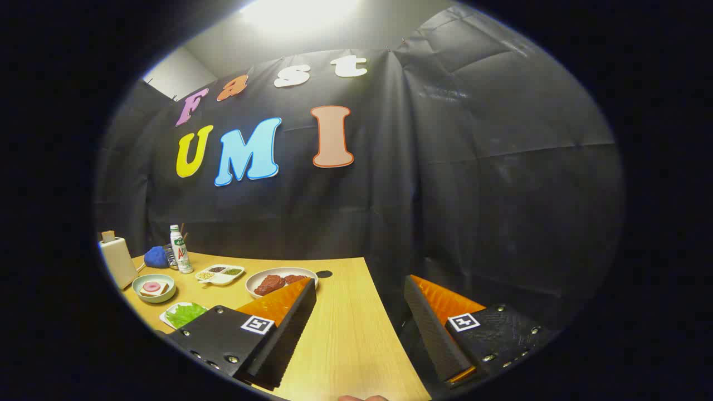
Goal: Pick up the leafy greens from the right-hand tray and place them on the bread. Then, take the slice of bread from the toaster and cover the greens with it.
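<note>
My gripper [359, 303] is open, held above the wooden table's [345, 334] right end with nothing between its fingers. Well off to the left of the left finger lie the leafy greens [184, 313] on a small white tray [167, 318]. Just beyond them a pale green bowl [154, 288] holds a slice of bread [153, 289] with a pink ring on top. The white toaster [118, 260] stands at the far left, a slice of bread [108, 235] sticking up out of its slot.
A white plate [282, 280] with red meat pieces lies just beyond the left finger. Further back are a divided dish [220, 274] of condiments, a bottle [180, 249] and a blue object [157, 257]. The table's right edge runs between the fingers.
</note>
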A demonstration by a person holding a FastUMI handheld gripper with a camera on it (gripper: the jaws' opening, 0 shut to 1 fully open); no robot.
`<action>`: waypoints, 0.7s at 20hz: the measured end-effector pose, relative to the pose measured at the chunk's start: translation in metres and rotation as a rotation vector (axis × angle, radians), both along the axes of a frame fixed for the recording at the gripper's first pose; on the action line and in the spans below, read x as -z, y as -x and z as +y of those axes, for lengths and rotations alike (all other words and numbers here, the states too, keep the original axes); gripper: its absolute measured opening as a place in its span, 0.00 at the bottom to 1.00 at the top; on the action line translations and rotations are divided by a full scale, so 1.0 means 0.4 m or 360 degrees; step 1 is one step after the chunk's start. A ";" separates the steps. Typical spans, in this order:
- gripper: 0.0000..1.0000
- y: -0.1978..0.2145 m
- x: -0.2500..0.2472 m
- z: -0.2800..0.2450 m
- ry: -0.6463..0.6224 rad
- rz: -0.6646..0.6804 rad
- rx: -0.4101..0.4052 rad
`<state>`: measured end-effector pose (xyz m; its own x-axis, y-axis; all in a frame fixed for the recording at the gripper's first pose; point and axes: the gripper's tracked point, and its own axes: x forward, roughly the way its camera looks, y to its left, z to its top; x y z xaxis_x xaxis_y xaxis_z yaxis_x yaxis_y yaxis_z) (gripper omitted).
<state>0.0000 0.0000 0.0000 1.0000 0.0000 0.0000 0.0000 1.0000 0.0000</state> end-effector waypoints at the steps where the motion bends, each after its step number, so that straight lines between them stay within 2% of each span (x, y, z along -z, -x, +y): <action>1: 0.98 0.029 -0.010 0.043 -0.0010 -0.0005 -0.0042; 8: 0.98 0.125 -0.001 0.244 -0.0035 0.0016 -0.0163; 14: 0.98 0.130 0.051 0.406 0.0048 0.0086 -0.0332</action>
